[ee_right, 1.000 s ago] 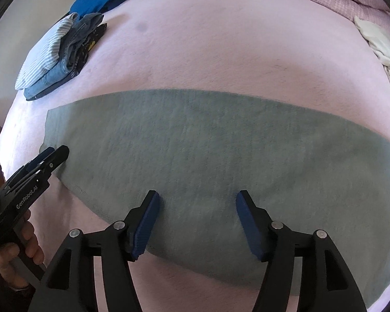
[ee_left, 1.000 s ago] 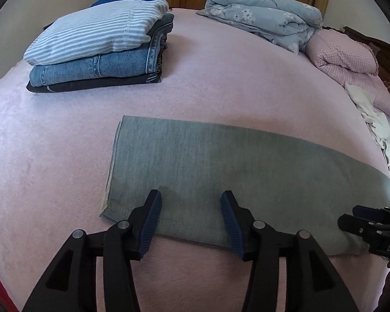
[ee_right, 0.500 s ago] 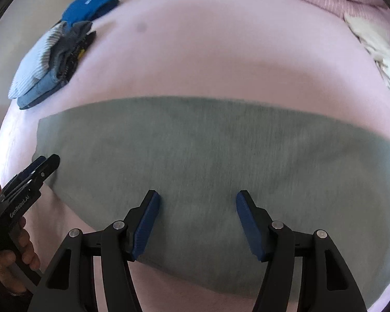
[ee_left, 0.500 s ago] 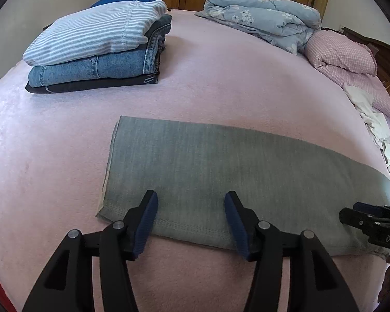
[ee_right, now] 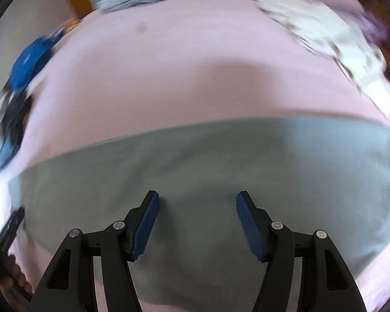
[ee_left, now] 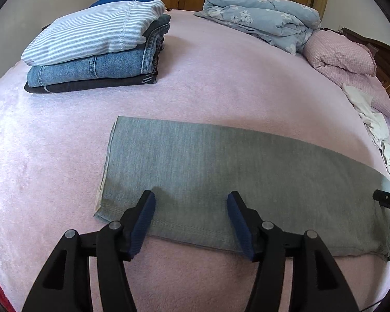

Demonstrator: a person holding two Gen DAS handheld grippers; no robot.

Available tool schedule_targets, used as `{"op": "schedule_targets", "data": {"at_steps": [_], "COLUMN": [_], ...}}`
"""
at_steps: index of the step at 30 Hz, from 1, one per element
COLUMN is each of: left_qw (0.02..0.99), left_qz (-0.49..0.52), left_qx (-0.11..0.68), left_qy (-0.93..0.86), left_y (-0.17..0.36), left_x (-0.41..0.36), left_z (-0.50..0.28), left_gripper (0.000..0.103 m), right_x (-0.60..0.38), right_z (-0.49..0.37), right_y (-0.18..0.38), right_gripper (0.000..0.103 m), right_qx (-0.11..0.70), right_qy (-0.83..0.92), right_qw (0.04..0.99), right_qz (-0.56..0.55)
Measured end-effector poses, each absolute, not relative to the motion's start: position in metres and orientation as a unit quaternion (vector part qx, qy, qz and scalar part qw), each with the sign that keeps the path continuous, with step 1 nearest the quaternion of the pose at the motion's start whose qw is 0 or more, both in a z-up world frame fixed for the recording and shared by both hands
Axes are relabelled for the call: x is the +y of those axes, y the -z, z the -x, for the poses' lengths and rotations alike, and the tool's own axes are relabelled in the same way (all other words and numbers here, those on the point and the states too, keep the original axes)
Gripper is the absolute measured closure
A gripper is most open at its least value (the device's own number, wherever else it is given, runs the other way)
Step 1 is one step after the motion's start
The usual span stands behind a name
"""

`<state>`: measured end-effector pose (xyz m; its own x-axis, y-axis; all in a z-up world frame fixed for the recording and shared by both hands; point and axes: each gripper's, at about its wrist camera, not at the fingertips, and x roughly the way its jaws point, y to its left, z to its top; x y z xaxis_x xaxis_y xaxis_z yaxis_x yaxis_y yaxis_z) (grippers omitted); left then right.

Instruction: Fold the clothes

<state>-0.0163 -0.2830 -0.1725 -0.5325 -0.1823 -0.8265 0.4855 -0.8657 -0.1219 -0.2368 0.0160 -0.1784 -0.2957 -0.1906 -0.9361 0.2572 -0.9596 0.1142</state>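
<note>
So, grey-green trousers lie flat on the pink bed, folded lengthwise into a long strip running L to R across both views. Hem end w/ stitching sits at the L, near the left tool.

Left tool: released, its jaws have just been opening; blue pads hover over the near edge of the hem, nothing pinched between them. Right tool: also released, jaws apart, hanging above the mid part of the trousers, no cloth clamped. Right wrist view is heavily blurred, so fine detail there can't be told.

From the left wrist view, the tip of the right tool shows at the far R edge, by the trousers' other end. From the right wrist view, part of the left tool and some fingers show at bottom L.

Far L on the bed: a stack of folded clothes – striped top over blue jeans over a dark item. Behind: a blue floral duvet, pink checked pillows, and a pile of pale unfolded laundry at the R edge.
</note>
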Motion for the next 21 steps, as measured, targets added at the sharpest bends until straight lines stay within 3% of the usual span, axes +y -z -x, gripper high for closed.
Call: {"op": "schedule_targets", "data": {"at_steps": [6,21], "left_qw": [0.195,0.193], "left_qz": [-0.443,-0.443], "left_qx": [0.168,0.167], "left_qy": [0.859,0.859], "left_y": [0.172,0.172], "left_x": [-0.281,-0.281], "left_z": [0.018,0.017], "left_gripper": [0.046,0.044], "right_x": [0.019,0.036], "right_z": [0.237,0.203], "right_y": [0.19,0.177], "right_gripper": [0.037,0.037], "right_qx": [0.073,0.071], "right_qy": [0.798,0.794], "right_qw": [0.139,0.155], "right_qz": [-0.581,-0.583]}}
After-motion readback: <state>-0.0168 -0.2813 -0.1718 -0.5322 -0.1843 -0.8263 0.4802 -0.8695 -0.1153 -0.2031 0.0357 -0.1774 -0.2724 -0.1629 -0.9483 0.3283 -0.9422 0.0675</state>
